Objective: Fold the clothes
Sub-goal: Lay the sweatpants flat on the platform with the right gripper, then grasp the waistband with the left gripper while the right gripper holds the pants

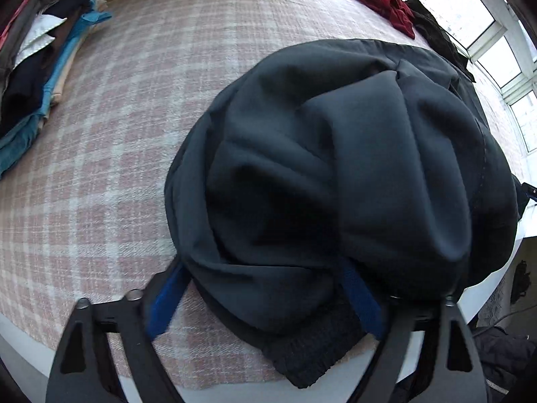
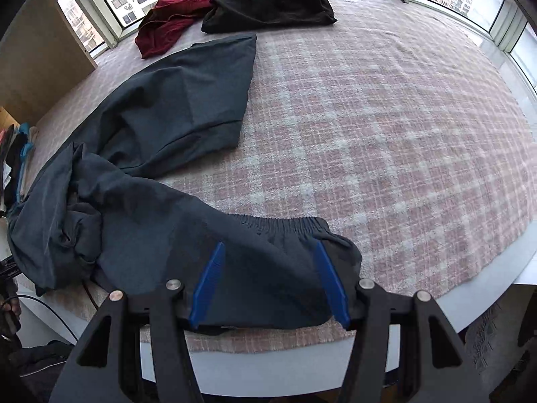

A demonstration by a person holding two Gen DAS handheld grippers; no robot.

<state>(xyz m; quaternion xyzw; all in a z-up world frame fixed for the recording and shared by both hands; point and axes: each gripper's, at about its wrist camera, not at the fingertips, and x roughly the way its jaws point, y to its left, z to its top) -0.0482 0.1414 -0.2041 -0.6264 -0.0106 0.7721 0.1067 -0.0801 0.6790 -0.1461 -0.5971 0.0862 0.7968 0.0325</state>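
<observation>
While folded clothes [image 1: 40, 67] are stacked at upper left, the dark trousers [image 2: 151, 174] lie crumpled at lower left, unfolded. Left gripper [image 1: 265, 299] half-closed around bunched cloth; right gripper [image 2: 268, 285] half-wide astride the waistband [image 2: 282, 225]. Red garment [image 2: 167, 20] and black garment [image 2: 268, 3] wait.

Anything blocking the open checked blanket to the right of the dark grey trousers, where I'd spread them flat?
Nothing visible. In the right wrist view the checked blanket right of the dark grey trousers lies bare. The red garment and black garment sit far back by the window.
</observation>
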